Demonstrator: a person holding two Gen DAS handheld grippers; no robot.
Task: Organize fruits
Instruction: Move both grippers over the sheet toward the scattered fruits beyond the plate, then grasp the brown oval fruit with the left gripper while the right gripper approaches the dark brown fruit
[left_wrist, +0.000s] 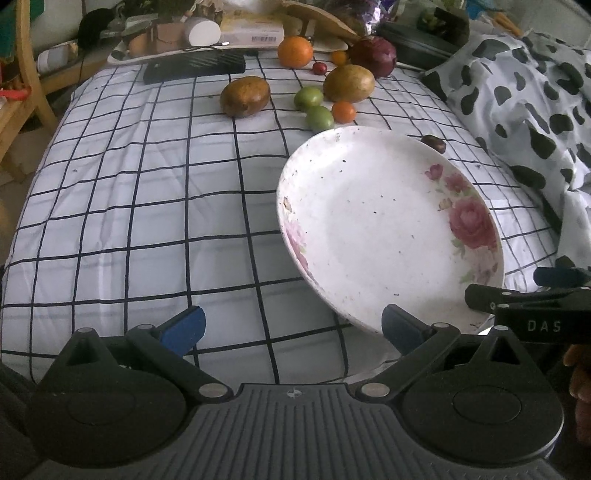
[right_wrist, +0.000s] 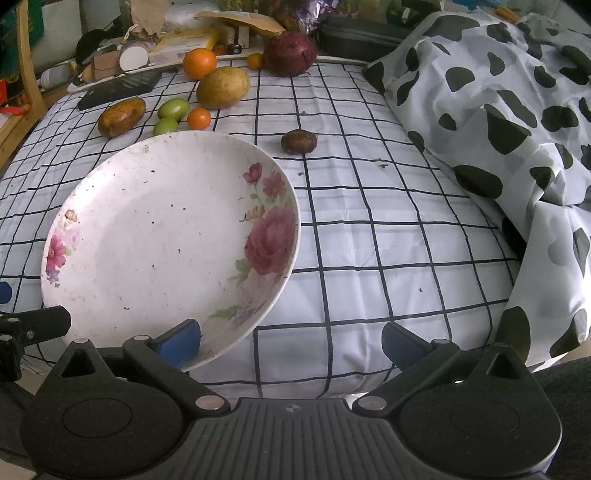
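White shallow plate with pink rose prints (right_wrist: 162, 236) sits tilted on the white bedsheet with a black grid pattern (right_wrist: 369, 236), its near edge raised. Nothing in it but dark specks and crumbs.

Left gripper (left_wrist: 291, 328): blue-tipped jaws spread wide, holding nothing; its right tip sits just in front of the plate's near rim (left_wrist: 369, 325). Right gripper (right_wrist: 291, 341): jaws equally wide; its left blue pad overlaps the plate's lower rim in the right wrist view, but contact cannot be told.

Fruits lie grouped at the far end of the sheet, all outside the plate:
- 1 large round orange (right_wrist: 199, 63)
- 1 dark red-purple round fruit (right_wrist: 290, 48)
- 1 yellow-green oval fruit (right_wrist: 222, 88)
- 1 brownish oval fruit (right_wrist: 121, 116), set apart to the left
- 2 small green fruits (right_wrist: 173, 108), touching each other
- 1 small orange fruit (right_wrist: 199, 118), just beside the greens
- 1 tiny red berry (left_wrist: 319, 67) and another small orange one (left_wrist: 339, 56), clear only in the left wrist view
- 1 small dark brown nut-like item (right_wrist: 299, 141), alone, right of the plate.

Hard to read: the clutter behind the fruits (boxes, a black flat device (left_wrist: 194, 66)) is blurred. The plate rim hides part of 1 green fruit. The white blanket with black patches (right_wrist: 498, 122) is cut off at right.
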